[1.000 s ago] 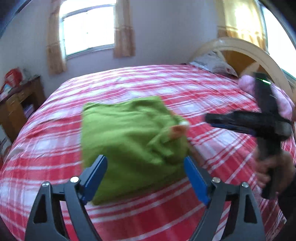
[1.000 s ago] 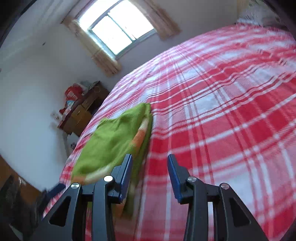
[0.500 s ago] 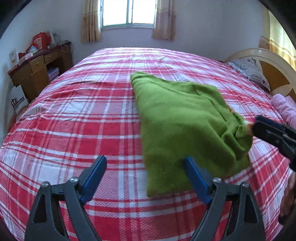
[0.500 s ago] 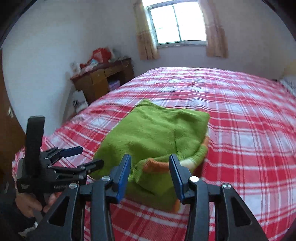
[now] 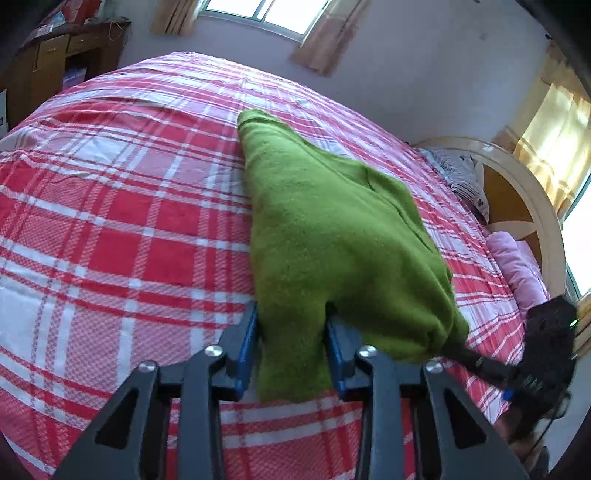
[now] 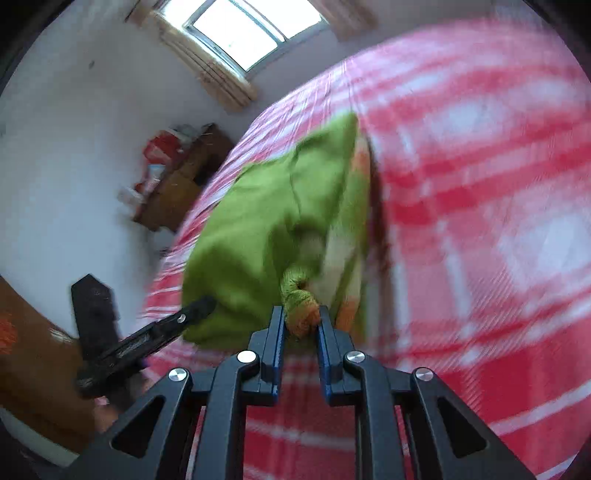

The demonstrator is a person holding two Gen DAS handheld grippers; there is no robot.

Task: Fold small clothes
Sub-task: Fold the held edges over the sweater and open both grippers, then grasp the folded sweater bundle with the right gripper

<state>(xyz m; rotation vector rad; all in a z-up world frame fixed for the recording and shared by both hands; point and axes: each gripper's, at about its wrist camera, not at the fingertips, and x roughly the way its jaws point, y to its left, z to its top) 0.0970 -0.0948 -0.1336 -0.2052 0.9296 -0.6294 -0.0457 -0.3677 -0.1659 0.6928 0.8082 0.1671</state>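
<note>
left gripper (image 5: 291,332) pinches green garment (image 5: 332,229); right gripper (image 6: 301,325) clamps orange cuff (image 6: 304,319)

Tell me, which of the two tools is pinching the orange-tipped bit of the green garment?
The right tool: its pads squeeze a bunched, orange-edged end of the green garment. The left tool clamps a plain green edge instead.

Home bedroom, plaid-covered bed (image 5: 122,229), curtained window (image 5: 266,11)

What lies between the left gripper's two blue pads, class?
A bunched edge of the green garment fills the left gripper, whose jaws have just closed on it. The left wrist view shows this.
</note>
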